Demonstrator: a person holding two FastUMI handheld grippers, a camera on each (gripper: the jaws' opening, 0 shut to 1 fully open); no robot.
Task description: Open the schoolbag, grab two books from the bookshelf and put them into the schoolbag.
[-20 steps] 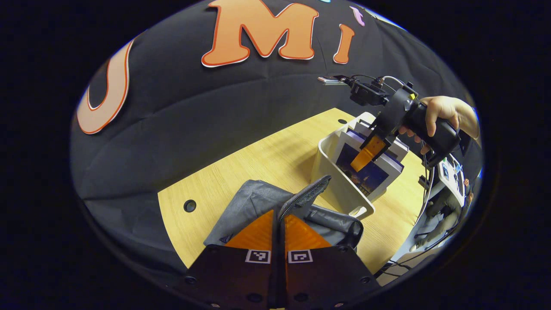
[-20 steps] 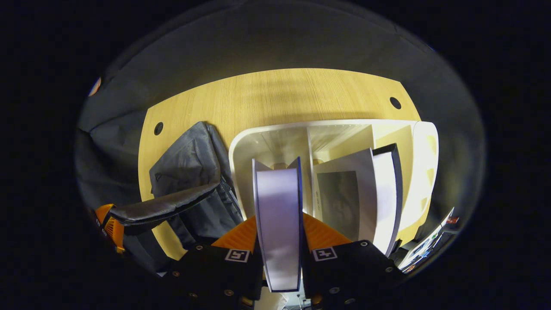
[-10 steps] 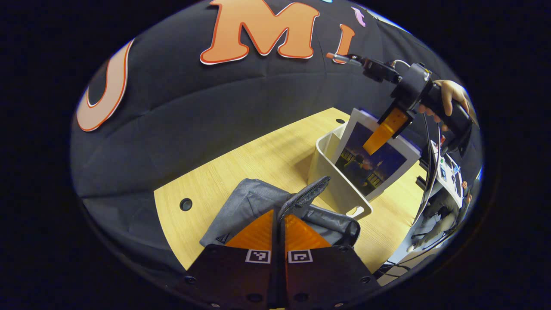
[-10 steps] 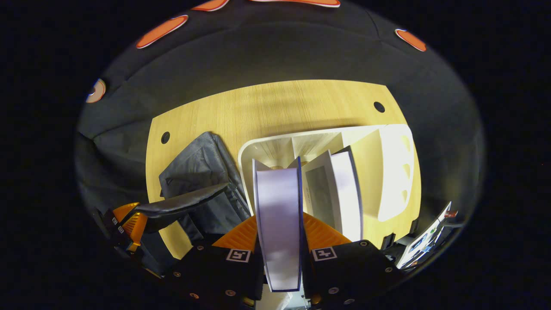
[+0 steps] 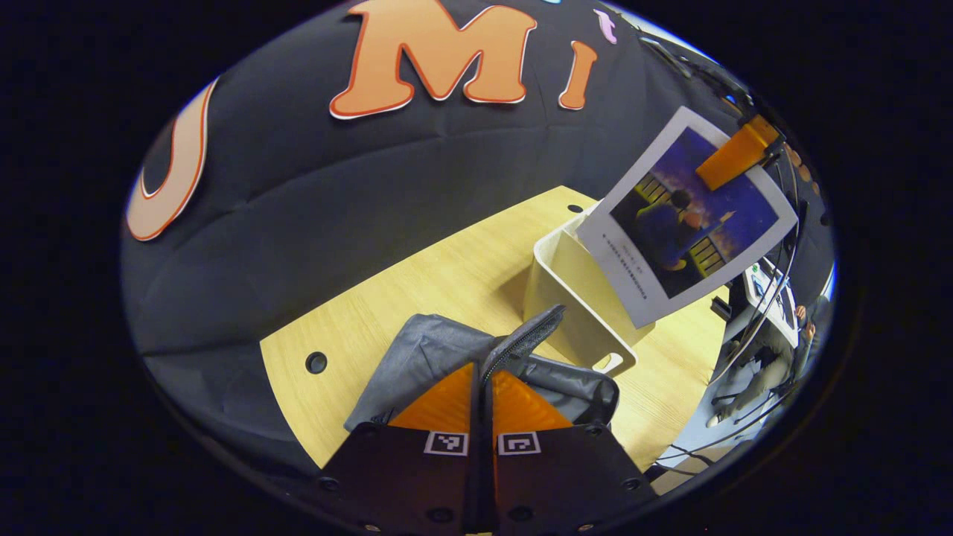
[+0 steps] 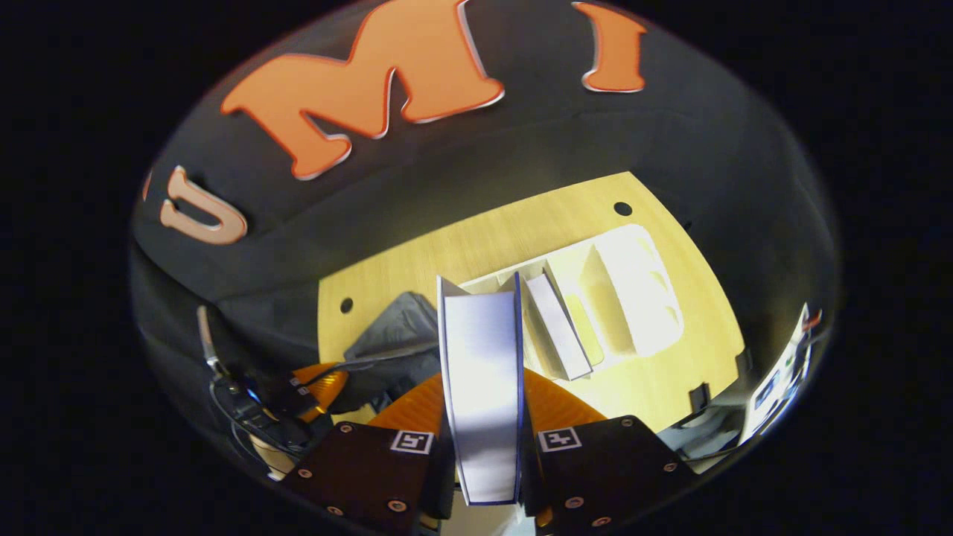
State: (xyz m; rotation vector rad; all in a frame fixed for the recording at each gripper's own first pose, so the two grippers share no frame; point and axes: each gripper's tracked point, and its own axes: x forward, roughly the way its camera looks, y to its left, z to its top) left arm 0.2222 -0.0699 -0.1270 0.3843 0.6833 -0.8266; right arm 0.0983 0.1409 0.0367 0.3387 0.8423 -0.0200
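We hold the book (image 6: 482, 394) tight in the right gripper (image 6: 484, 417) high over the bookshelf (image 5: 573, 298), and the schoolbag (image 5: 447, 350) waits down on the bench (image 5: 417, 290) (its flap pinched up by the left gripper (image 5: 482, 387)).

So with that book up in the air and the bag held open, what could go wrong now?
The right gripper pinches the book only near one edge, so it may swing or slip out. The left gripper holds up just the schoolbag flap; the opening looks narrow, so the book could catch. The bookshelf stands close beside the bag.
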